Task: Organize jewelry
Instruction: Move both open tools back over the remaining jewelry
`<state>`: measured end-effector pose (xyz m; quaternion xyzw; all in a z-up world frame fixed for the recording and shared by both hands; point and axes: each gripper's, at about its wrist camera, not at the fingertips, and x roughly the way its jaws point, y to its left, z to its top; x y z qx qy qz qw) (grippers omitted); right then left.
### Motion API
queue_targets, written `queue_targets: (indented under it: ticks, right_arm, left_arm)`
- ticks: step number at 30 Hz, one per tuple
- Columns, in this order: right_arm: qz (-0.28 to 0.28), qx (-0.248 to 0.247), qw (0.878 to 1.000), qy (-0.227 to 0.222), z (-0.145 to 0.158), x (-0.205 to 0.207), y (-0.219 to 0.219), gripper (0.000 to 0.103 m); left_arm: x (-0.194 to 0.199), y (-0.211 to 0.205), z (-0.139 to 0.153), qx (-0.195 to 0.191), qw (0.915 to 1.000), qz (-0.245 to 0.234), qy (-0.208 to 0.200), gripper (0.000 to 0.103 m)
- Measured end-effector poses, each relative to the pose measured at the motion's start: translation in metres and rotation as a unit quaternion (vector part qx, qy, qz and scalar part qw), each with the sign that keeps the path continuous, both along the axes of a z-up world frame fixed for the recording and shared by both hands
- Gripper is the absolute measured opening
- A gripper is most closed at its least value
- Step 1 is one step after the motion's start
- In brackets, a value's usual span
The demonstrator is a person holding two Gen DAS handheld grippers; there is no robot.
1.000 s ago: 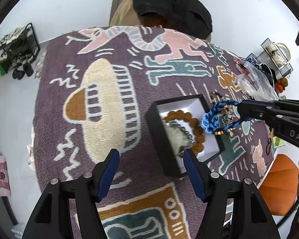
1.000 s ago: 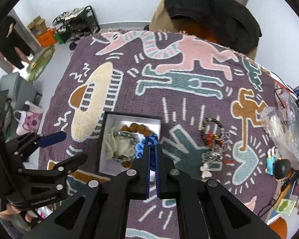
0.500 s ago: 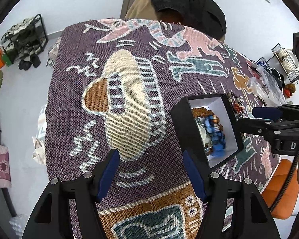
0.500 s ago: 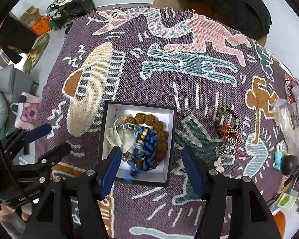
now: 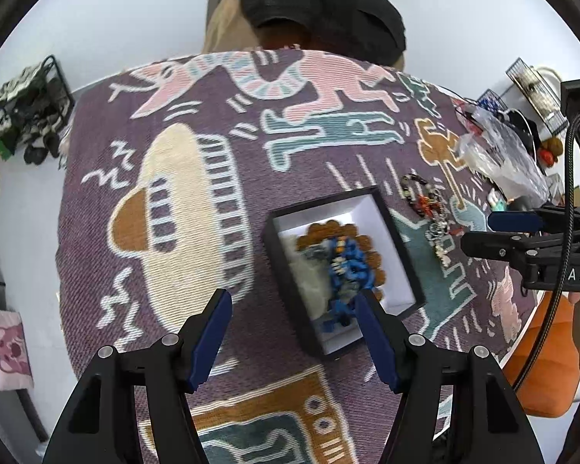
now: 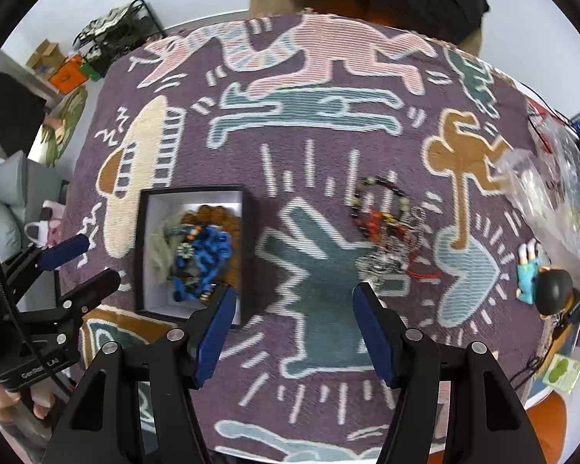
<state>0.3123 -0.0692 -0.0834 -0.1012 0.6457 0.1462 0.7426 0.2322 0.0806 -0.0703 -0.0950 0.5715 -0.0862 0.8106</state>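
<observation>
left wrist view looks down past the left gripper point(image 5: 293, 301), its blue-padded fingers spread wide and holding nothing, onto a purple patterned cloth point(image 5: 197, 108); a black box point(image 5: 342, 270) with white lining sits just ahead of the right finger, its long axis running from near-right to far-left in this view; inside it the blue braided bracelet point(image 5: 348, 270) lies stretched along that same axis, on top of a ring of brown wooden beads point(image 5: 371, 247) and beside a pale pouch point(image 5: 309, 282); right wrist view shows the right gripper point(image 6: 294, 301) also wide apart and empty, hovering over the cloth between the box point(image 6: 143, 255) on its left and a loose heap of bracelets point(image 6: 386, 228) ahead on its right; the heap lies on the cloth, apart from the box; a clear plastic bag point(image 6: 553, 197) and a small figurine point(image 6: 529, 274) rest near the cloth's right edge.
</observation>
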Motion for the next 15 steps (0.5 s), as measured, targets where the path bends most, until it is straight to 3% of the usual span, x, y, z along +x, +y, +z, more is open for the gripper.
queue_targets:
  ticks: [15]
  right_arm:
    - [-0.052, 0.014, 0.999, 0.002, -0.009, 0.017, -0.095, 0.062]
  left_arm:
    - [0.036, -0.089, 0.008, 0.008, 0.9981, -0.059, 0.014, 0.067]
